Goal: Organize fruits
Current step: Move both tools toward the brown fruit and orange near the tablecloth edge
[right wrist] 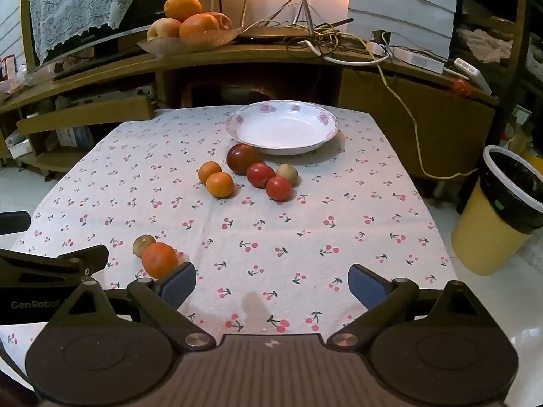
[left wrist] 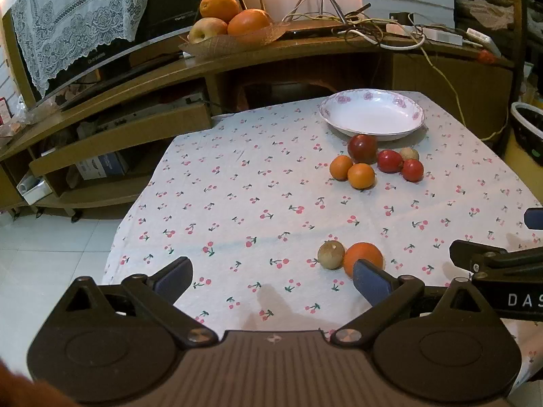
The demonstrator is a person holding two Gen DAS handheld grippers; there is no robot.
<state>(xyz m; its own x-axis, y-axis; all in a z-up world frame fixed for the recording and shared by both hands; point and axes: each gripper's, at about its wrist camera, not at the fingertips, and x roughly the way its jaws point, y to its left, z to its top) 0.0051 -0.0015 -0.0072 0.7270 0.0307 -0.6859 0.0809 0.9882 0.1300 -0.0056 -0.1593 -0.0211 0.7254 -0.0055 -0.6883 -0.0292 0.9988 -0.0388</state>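
Left gripper (left wrist: 273, 276): I see its jaws spread wide, nothing between them, hovering low over the near part of the tablecloth (left wrist: 258, 183); its right blue pad overlaps my view of the near orange.
Right gripper (right wrist: 271, 283): jaws also wide apart and empty, over the near edge of the cloth; the left unit shows at my left border.
Plates: one, a white floral-rimmed plate (right wrist: 283, 129) at the far side of the table, with no fruit in it.
Oranges on the cloth: three. Two small oranges (right wrist: 215, 179) sit touching each other at mid-table; one larger near orange (right wrist: 159, 259) lies close to the grippers.
Red fruits: three. One dark red fruit (right wrist: 241, 158) sits just in front of the plate's rim; two brighter red fruits (right wrist: 269, 181) lie beside it, touching.
Brownish round fruits: two. One far brown fruit (right wrist: 287, 173) is tucked behind the bright red pair; one near brown fruit (right wrist: 143, 244) touches the near orange.
Total loose fruit I count: eight, in a far cluster of six and a near pair.
Shelf bowl (left wrist: 230, 42): one, on the wooden unit behind the table, holding at least three larger fruits.
Bin (right wrist: 502, 210): one yellow bin with a black liner, on the floor right of the table.
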